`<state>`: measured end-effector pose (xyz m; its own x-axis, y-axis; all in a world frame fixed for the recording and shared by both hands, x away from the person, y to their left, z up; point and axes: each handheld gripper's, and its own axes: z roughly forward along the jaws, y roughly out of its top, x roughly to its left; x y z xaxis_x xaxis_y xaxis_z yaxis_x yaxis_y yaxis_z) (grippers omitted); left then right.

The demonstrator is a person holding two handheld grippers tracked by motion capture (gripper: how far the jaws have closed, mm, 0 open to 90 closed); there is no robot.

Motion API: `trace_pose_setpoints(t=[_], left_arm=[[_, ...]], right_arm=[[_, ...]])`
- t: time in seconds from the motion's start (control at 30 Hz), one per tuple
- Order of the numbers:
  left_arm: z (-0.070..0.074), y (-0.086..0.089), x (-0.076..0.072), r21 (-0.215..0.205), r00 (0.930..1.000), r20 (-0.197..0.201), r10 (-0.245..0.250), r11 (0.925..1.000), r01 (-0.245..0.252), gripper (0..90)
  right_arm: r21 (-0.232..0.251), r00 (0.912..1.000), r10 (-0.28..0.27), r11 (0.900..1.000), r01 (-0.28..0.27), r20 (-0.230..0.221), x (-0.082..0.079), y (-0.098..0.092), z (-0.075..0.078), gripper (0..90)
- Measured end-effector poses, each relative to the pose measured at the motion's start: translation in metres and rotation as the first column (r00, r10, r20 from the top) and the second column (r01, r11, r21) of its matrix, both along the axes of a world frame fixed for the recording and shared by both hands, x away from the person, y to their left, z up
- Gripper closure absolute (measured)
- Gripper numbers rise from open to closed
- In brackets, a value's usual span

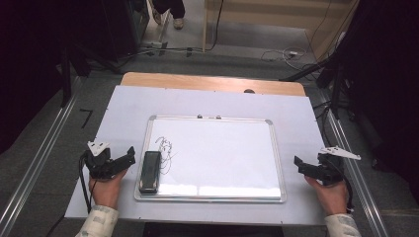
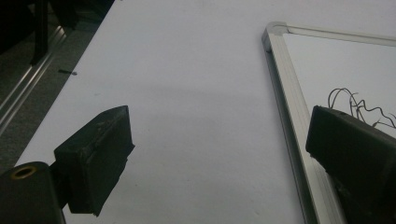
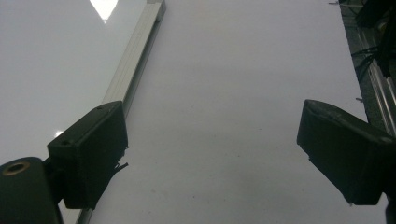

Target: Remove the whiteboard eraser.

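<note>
A whiteboard [image 1: 222,153] with a metal frame lies flat in the middle of the white table cover. Black scribbles [image 1: 167,148] mark its left part. A dark eraser [image 1: 150,171] rests on the board's left edge, just below the scribbles. My left gripper [image 1: 129,157] is open, just left of the board near the eraser, holding nothing. In the left gripper view the board's frame [image 2: 285,84] and the scribbles [image 2: 355,105] run past the right jaw. My right gripper [image 1: 299,165] is open off the board's right side, empty. The frame [image 3: 135,56] runs past its left jaw.
The white cover [image 1: 128,106] overlies a wooden tabletop [image 1: 207,81]. Metal rails [image 1: 39,163] run along both sides on the floor. Cables [image 1: 286,53] lie on the floor beyond the table, where a person's shoe [image 1: 178,22] stands. Two small clips [image 1: 208,117] sit on the board's top frame.
</note>
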<state>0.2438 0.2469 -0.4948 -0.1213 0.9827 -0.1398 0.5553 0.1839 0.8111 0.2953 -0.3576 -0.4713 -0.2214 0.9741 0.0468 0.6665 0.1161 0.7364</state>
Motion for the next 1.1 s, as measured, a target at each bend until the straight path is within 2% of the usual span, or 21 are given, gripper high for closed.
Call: trace_pose_setpoints(t=[0.57, 1.1], left_arm=[[0.001, -0.006, -0.003, -0.001, 1.0000, -0.001, -0.007, 1.0000, 0.007, 7.5], [0.009, -0.022, -0.012, -0.016, 0.9985, 0.038, -0.040, 0.9991, 0.040, 8.6]], right_arm=[[0.004, 1.0000, -0.001, 1.000, 0.001, -0.002, -0.001, 0.002, 0.001, 7.2], [0.007, 1.0000, -0.001, 1.000, 0.001, 0.005, -0.001, 0.003, 0.001, 7.2]])
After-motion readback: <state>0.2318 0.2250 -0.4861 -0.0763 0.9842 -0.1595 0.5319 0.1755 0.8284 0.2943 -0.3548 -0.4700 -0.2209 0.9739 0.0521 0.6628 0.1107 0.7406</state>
